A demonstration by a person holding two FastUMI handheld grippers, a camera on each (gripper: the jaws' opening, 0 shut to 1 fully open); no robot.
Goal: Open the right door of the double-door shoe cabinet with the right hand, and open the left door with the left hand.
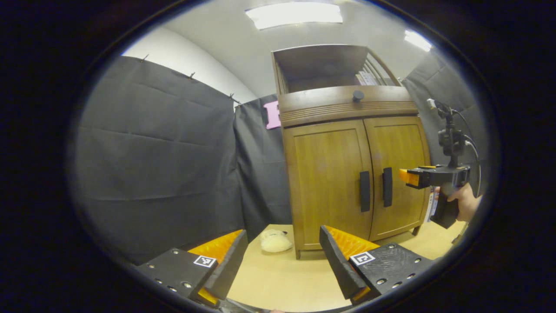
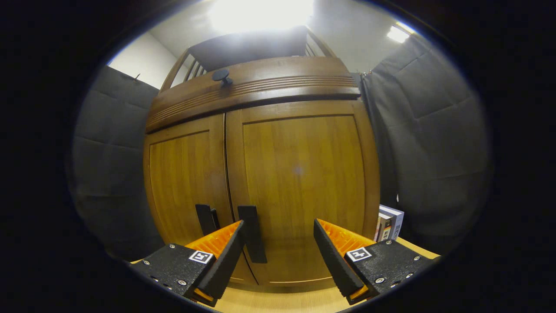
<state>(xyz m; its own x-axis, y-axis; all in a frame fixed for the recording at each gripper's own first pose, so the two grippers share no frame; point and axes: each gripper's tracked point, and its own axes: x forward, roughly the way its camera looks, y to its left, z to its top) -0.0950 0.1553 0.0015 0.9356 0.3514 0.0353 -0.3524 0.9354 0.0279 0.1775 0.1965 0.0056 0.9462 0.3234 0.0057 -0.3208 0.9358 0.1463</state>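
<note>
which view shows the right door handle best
The left gripper view: the right door handle stands whole and unblocked beside the left one. In the right gripper view it is nearer, but a finger hides its edge.

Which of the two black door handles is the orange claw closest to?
The right door's handle. The right gripper is open just in front of it, one finger beside it. The left door's handle sits farther left, past the gap between the doors.
</note>
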